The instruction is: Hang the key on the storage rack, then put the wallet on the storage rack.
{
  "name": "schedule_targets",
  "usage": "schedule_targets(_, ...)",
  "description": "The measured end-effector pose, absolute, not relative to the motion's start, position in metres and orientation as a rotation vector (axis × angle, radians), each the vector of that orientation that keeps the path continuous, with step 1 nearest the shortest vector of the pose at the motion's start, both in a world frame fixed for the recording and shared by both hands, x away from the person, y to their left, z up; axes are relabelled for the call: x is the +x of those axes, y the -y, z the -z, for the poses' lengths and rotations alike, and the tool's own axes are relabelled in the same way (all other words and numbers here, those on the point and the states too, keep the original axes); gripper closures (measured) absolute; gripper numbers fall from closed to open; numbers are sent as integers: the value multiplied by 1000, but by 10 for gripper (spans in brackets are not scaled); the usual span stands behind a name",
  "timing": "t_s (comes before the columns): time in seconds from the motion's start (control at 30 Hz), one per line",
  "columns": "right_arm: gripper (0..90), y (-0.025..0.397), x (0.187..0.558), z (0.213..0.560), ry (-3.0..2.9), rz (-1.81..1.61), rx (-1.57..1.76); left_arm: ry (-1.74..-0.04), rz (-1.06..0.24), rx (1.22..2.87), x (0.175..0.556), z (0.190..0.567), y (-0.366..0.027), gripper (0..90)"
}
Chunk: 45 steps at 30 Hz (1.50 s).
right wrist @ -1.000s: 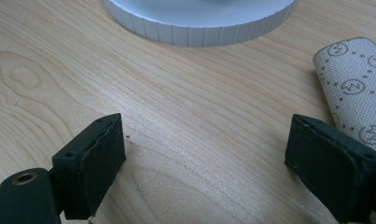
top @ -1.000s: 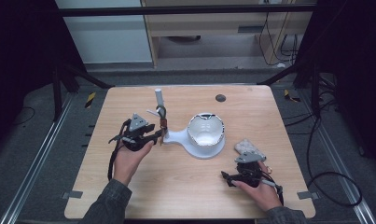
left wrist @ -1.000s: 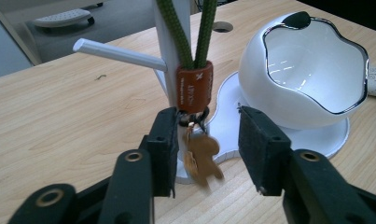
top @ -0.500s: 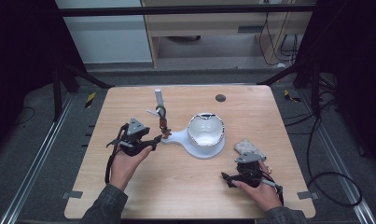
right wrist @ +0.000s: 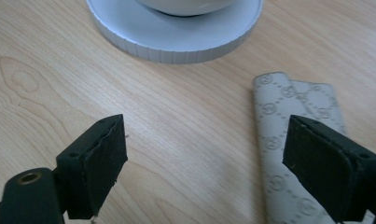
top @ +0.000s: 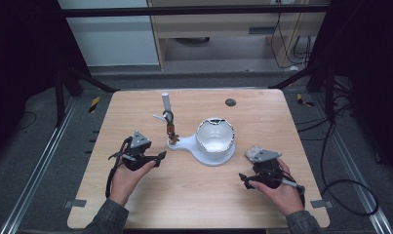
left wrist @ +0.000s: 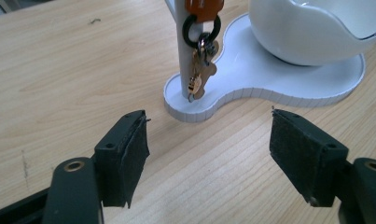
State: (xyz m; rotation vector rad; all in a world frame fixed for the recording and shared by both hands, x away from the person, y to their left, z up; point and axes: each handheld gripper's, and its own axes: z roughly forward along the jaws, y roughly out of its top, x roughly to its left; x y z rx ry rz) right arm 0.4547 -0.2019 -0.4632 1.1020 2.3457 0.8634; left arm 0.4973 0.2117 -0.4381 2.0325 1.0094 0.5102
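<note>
Wooden table [right wrist: 59, 56]; monogram-patterned grey wallet [right wrist: 288, 154] beside right hand-held gripper [right wrist: 218, 172]

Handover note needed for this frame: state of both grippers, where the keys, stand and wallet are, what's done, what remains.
Left gripper: open, holding nothing, jaws aimed at the foot of the stand's post, short of it.
Right gripper: open, holding nothing, low over the table, off to the right of the stand.
Key bunch: hanging by a black ring on the post of the white stand; the white bowl sits on the same base.
Grey patterned wallet: flat on the table, under the right gripper's jaw.
Done: nothing grasped.
Left: likely take the keys off the post; wallet untouched.
</note>
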Motion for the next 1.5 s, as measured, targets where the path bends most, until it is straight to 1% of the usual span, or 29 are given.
schedule_targets(0.2,128,212,461,441,-2361,-804,1120,-1020,-497,2047,498,449,-216,260)
schedule_targets(0.37,133,219,466,431,-2395,-754,1147,-1038,-474,2079,498,458,-225,239)
schedule_targets(0.53,126,227,473,424,-2422,-698,1155,-1078,-489,2117,498,469,-236,223)
schedule_targets(0.67,143,234,479,423,-2435,-663,1189,-1101,-502,2141,500,478,-242,194)
schedule_targets(0.87,139,245,489,423,-2455,-616,1239,-1151,-493,2128,501,484,-249,136)
schedule_targets(0.97,168,247,493,423,-2461,-593,1253,-1153,-505,2107,501,483,-250,129)
schedule_targets(1.1,180,248,498,425,-2470,-570,1275,-1171,-488,2108,502,487,-252,100)
schedule_targets(1.2,174,250,504,428,-2479,-554,1289,-1179,-486,2114,503,489,-253,89)
schedule_targets(1.43,119,252,510,440,-2501,-517,1340,-1164,-476,2158,503,493,-250,85)
schedule_targets(1.5,115,253,511,444,-2504,-509,1347,-1171,-469,2154,503,494,-249,85)
